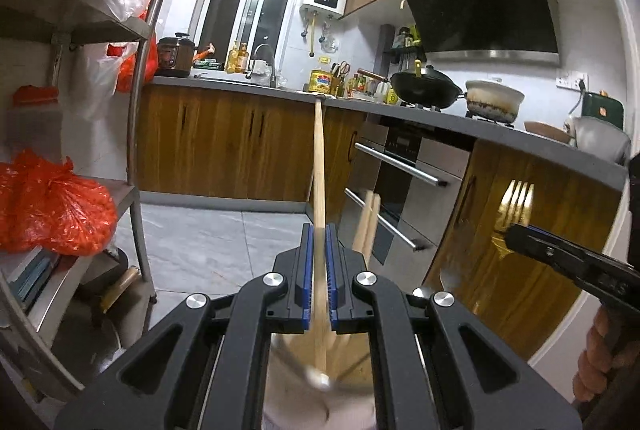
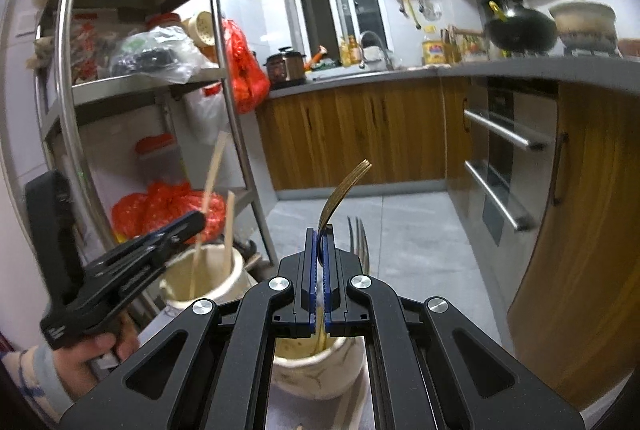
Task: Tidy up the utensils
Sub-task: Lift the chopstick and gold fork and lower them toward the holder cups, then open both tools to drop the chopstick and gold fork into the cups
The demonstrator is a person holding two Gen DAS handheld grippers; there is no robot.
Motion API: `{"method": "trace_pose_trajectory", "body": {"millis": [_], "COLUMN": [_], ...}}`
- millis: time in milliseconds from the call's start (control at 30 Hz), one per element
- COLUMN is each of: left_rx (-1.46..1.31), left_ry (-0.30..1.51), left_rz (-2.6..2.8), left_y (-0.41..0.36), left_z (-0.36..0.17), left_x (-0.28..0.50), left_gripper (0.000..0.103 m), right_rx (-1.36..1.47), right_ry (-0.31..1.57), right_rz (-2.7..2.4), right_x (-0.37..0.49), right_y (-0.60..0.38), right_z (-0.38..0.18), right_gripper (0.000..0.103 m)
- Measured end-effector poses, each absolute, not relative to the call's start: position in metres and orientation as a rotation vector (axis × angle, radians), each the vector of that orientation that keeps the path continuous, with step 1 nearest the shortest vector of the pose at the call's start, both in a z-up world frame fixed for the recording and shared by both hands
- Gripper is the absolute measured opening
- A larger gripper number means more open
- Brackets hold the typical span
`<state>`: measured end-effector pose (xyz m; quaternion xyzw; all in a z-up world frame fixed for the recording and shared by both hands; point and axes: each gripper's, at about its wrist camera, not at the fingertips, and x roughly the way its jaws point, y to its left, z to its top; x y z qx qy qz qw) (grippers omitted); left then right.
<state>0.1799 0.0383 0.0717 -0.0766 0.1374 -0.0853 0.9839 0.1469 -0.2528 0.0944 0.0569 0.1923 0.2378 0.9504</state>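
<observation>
A long wooden chopstick (image 1: pixel 319 165) is pinched between the blue pads of the left hand-held gripper (image 1: pixel 319 262), its upper end pointing up toward the kitchen and its lower end reaching down into a cream ceramic jar (image 2: pixel 204 280) beneath the jaws. Two more wooden sticks (image 1: pixel 368 222) stand just to the right of it, blurred, so I can't say for sure whether they sit in the same jar.

The right hand-held gripper (image 2: pixel 320 254) is clamped on a gold fork (image 2: pixel 344 189), tines curving up and away, handle running down into a second cream jar (image 2: pixel 320 370) right below it. A silver fork (image 2: pixel 358 242) stands just beside the gold one.

The two jars stand near each other, the chopstick jar to the left. A hand (image 2: pixel 92 354) with a pale sleeve grips the left tool's handle.

Behind them stands a steel shelf rack (image 2: pixel 120 77) with red bags (image 2: pixel 168 209), then wooden cabinets (image 2: pixel 352 129) under a grey table (image 2: pixel 360 75), a black wok (image 1: pixel 426 85) and a built-in oven (image 1: pixel 404 185).
</observation>
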Motion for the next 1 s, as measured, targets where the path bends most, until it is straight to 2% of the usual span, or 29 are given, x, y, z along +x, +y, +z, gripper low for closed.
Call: {"method": "trace_pose_trajectory", "body": {"millis": [533,567,600,667,700,733,867,933,1000], "left_rx": [-0.107,-0.107,-0.107,-0.102,-0.1,-0.1,-0.087,-0.073,-0.068], "left_ry": [0.342,0.344,0.346,0.349,0.35,0.349,0.352,0.363,0.372], "left_rz": [-0.143,-0.143,-0.143,-0.137,-0.137,-0.138,-0.142,-0.145,-0.142], "left_y": [0.046,0.046,0.047,0.047,0.047,0.047,0.046,0.045,0.044], "left_z": [0.065,0.066,0.067,0.07,0.071,0.072,0.075,0.076,0.076], "left_x": [0.15,0.149,0.147,0.144,0.142,0.14,0.13,0.123,0.119], "left_gripper": [0.006,0.007,0.007,0.013,0.021,0.027,0.037,0.046,0.057], "right_rx": [0.119,0.121,0.126,0.137,0.139,0.14,0.146,0.159,0.167], "right_ry": [0.412,0.41,0.407,0.399,0.397,0.393,0.39,0.394,0.399], "right_rz": [0.436,0.435,0.435,0.436,0.437,0.434,0.425,0.424,0.422], "right_x": [0.148,0.148,0.146,0.142,0.141,0.138,0.127,0.122,0.116], "right_y": [-0.256,-0.257,-0.258,-0.261,-0.262,-0.264,-0.274,-0.28,-0.286], "right_z": [0.094,0.094,0.095,0.096,0.096,0.097,0.098,0.098,0.097], "right_gripper": [0.005,0.006,0.013,0.023,0.028,0.03,0.04,0.044,0.057]}}
